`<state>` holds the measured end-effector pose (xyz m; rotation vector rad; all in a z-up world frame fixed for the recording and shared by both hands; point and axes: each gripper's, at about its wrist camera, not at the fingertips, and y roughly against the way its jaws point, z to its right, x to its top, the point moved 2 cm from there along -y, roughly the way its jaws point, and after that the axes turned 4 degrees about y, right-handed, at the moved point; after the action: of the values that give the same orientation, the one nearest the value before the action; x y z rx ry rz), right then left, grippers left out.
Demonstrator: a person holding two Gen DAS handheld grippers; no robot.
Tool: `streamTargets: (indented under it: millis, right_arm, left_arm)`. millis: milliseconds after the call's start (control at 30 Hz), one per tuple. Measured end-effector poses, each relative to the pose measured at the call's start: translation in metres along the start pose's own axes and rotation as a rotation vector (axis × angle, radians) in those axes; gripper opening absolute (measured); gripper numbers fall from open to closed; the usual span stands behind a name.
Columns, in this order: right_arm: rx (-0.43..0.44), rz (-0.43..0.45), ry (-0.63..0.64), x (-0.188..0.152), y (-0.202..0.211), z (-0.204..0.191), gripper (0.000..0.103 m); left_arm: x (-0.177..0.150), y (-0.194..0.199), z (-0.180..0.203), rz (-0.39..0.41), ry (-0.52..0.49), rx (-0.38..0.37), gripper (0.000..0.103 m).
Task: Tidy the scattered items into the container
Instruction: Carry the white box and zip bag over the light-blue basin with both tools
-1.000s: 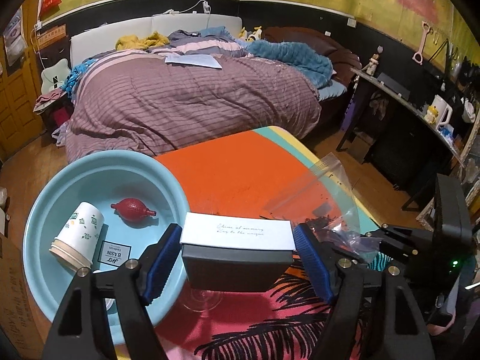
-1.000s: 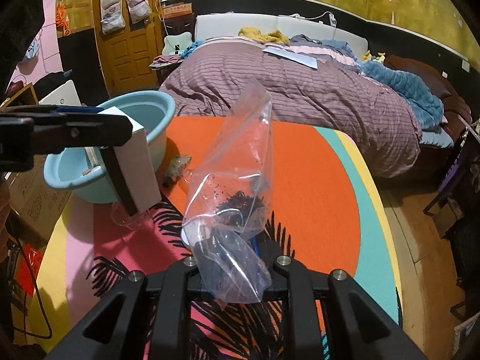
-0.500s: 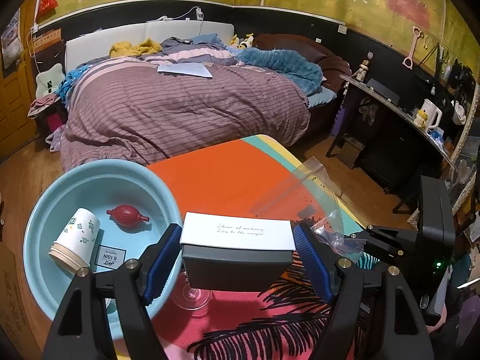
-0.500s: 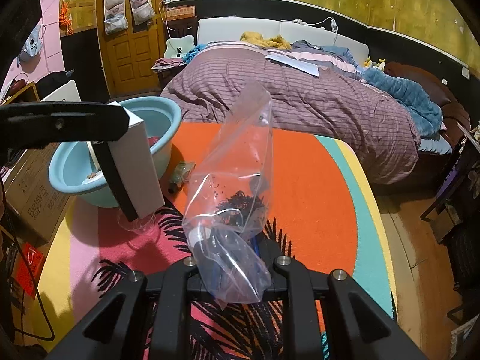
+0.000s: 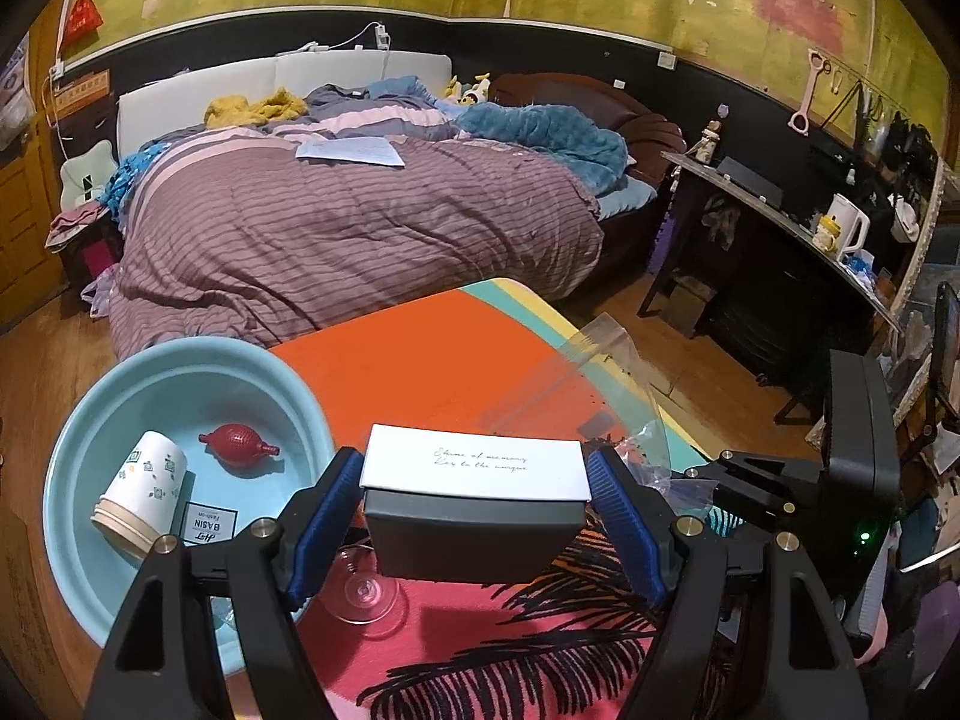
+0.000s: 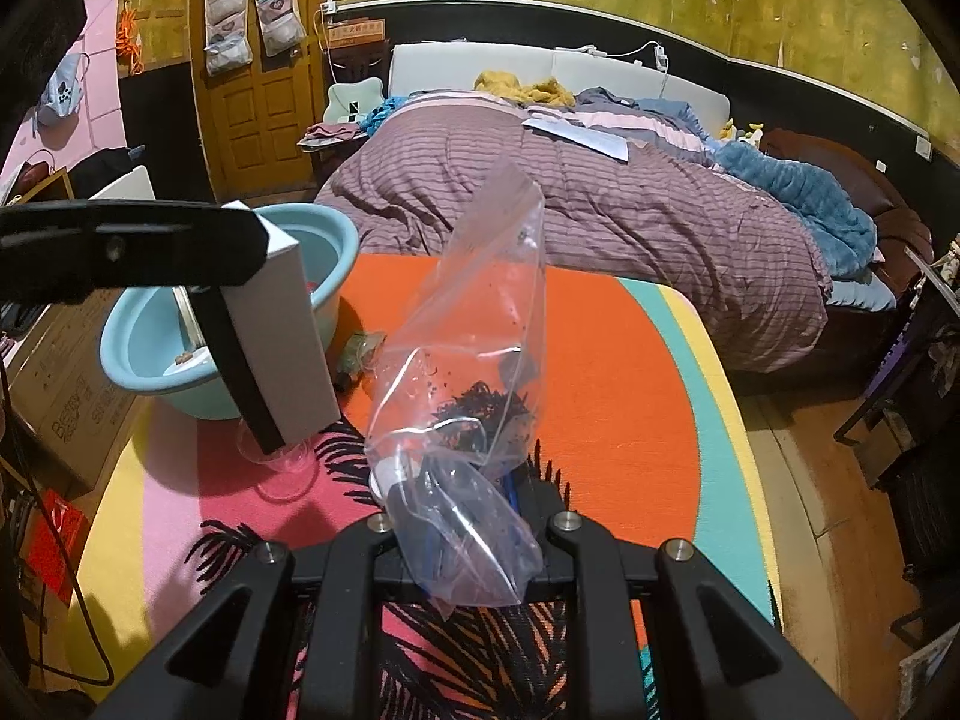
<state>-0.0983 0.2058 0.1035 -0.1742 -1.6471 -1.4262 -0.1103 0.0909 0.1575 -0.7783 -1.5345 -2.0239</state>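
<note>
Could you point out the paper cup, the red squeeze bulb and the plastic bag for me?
paper cup [image 5: 141,489]: left wrist view, its side.
red squeeze bulb [image 5: 235,445]: left wrist view, its body.
plastic bag [image 6: 474,348]: right wrist view, its clear middle.

Behind the worktop [image 5: 456,354] with its orange, pink and black-feather print, a bed [image 5: 336,228] lies under a rumpled purple striped duvet, a sheet of white paper [image 5: 351,151] on top and a blue blanket [image 5: 540,132] bunched at the far side. A white kettle [image 5: 847,232] stands on the dark shelf [image 5: 780,210] along the right wall, and in the right wrist view a wooden door [image 6: 258,96] carries two hanging organisers, with a cardboard box [image 6: 66,402] on the floor at left.
</note>
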Motion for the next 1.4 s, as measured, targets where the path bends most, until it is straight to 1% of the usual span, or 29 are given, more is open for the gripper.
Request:
streamTargets:
  millis: [367,700,1000,1400]
  right_arm:
    - [-0.020,0.038,0.003,0.011,0.014,0.001,0.018]
    - [-0.020,0.061,0.036,0.025,0.020,-0.007,0.018]
    - [0.012,0.084,0.083,0.044,0.017,-0.027,0.018]
    - [0.084,0.081,0.160,0.079,-0.014,-0.070,0.018]
  left_arm:
    - [0.006,0.018,0.005,0.039,-0.021,0.015,0.081]
    - [0.009,0.038,-0.008,0.073,-0.005,0.044,0.081]
    - [0.011,0.052,-0.041,0.092,0.036,0.100,0.081]
    - [0.004,0.055,-0.107,0.090,0.139,0.173,0.081]
